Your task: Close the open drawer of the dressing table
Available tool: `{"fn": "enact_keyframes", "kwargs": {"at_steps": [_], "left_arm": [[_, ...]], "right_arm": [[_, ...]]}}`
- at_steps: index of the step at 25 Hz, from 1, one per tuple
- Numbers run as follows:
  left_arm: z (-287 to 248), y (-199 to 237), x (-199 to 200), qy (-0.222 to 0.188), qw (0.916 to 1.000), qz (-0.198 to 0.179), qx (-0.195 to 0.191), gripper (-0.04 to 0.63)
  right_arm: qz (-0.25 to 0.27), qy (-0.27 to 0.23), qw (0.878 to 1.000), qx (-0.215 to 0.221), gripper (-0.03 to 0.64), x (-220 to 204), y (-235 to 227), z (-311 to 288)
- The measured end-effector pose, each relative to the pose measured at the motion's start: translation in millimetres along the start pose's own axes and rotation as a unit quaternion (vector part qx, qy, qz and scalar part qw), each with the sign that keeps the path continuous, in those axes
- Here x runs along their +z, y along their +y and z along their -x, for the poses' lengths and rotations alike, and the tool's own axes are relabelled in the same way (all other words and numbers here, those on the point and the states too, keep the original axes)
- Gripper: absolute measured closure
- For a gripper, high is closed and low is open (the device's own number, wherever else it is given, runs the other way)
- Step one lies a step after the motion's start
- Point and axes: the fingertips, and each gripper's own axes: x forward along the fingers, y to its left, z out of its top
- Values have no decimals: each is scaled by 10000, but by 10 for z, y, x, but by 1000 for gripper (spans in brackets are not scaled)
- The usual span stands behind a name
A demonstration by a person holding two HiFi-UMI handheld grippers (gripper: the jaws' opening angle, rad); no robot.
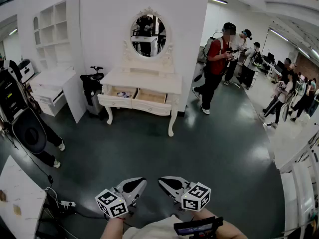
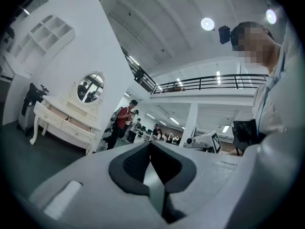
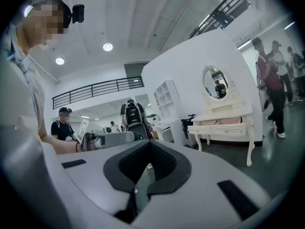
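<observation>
Distance is the main matter: the white carved dressing table with oval mirror [image 1: 144, 79] stands well apart, straight ahead across the dark floor [image 1: 199, 143]. Its two open drawers [image 1: 150, 103] are pulled out toward the person, with fronts running left to right. The left gripper [image 1: 141, 181] and right gripper [image 1: 161, 180] both have jaws closed on nothing; neither is clearly nearer.

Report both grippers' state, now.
Left gripper: closed, fingers together, holding nothing.
Right gripper: closed, fingers together, holding nothing.
</observation>
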Motion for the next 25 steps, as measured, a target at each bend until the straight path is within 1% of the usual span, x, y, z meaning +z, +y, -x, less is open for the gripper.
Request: {"fn": "enact_keyframes", "kwargs": {"at_steps": [12, 17, 25], "left_arm": [[-52, 151, 47, 59, 9999, 34, -100, 586], [-7, 242, 27, 88, 9998, 57, -196, 586], [-49, 404, 52, 60, 9995, 118, -293, 586]], "right_arm": [[-76, -50, 10000, -38, 603, 65, -116, -159], [-424, -311, 9986, 22, 601, 98, -146, -301], [-241, -159, 9996, 12, 600, 106, -202, -508]]}}
